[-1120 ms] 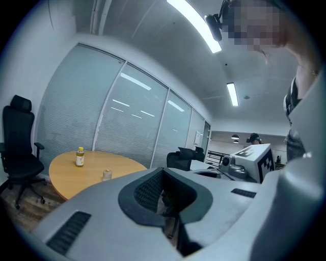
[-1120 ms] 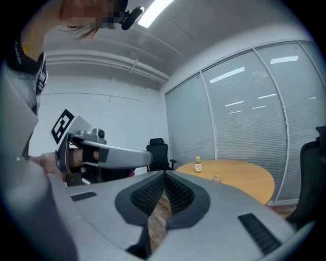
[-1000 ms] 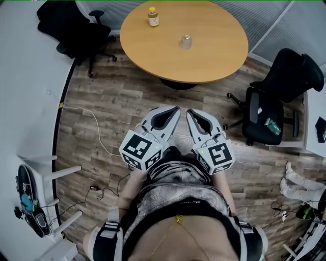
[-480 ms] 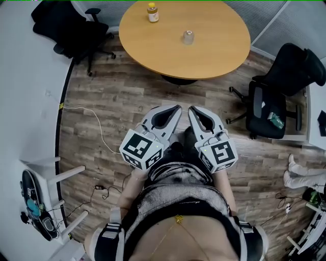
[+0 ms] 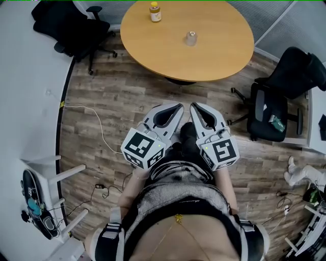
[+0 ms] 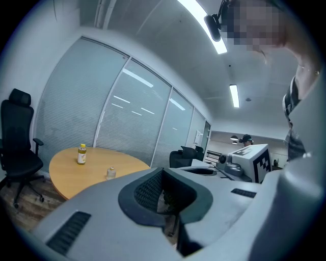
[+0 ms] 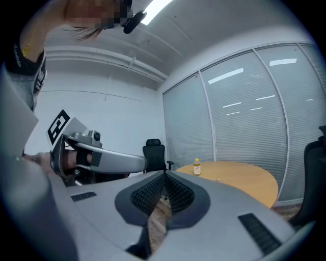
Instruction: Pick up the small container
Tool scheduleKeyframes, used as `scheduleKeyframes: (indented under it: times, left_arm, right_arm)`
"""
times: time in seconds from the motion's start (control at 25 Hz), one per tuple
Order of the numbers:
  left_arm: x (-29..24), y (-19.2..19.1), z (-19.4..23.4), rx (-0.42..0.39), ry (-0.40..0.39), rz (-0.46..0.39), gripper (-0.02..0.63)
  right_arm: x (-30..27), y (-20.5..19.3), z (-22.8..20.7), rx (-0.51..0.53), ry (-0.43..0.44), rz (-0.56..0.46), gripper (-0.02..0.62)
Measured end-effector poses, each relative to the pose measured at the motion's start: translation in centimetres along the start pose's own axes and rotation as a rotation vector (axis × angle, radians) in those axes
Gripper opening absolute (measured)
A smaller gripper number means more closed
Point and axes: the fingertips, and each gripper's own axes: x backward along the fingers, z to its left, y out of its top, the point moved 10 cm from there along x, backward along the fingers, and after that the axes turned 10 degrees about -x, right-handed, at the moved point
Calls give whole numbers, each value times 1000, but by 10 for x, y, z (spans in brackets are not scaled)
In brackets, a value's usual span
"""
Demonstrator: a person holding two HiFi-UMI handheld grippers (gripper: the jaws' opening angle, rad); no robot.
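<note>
The small container [image 5: 191, 38] stands on the round table [image 5: 224, 56], apart from a yellow bottle [image 5: 155, 11] and well ahead of the left tongs [image 5: 177, 106] and right tongs [image 5: 195, 106], held side by side above the floor, both clenched and empty.

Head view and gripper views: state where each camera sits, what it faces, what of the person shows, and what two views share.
Head view: on the head, steeply down onto round table; torso, left gripper, right gripper show.
Left gripper view: on that gripper, over shut jaws toward table; right gripper shows.
Right gripper view: likewise; left gripper shows.
Shared: yellow bottle.
</note>
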Motion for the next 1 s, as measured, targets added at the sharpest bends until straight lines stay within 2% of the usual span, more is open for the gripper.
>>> scheduleKeyframes:
  times: [0.2, 0.48, 0.76, 1.0]
  left_arm:
    - [-16, 6, 7, -61, 18, 16, 18]
    - [-41, 20, 25, -64, 12, 6, 18]
    - [-70, 31, 37, -132, 29, 32, 18]
    - [-94, 36, 44, -120, 16, 38, 18]
  right_arm:
    - [-12, 4, -15, -16, 9, -11, 25]
    - [-32, 17, -39, -36, 14, -15, 25]
    - [-51, 29, -66, -40, 30, -24, 25]
    - [-59, 37, -88, -37, 30, -20, 25]
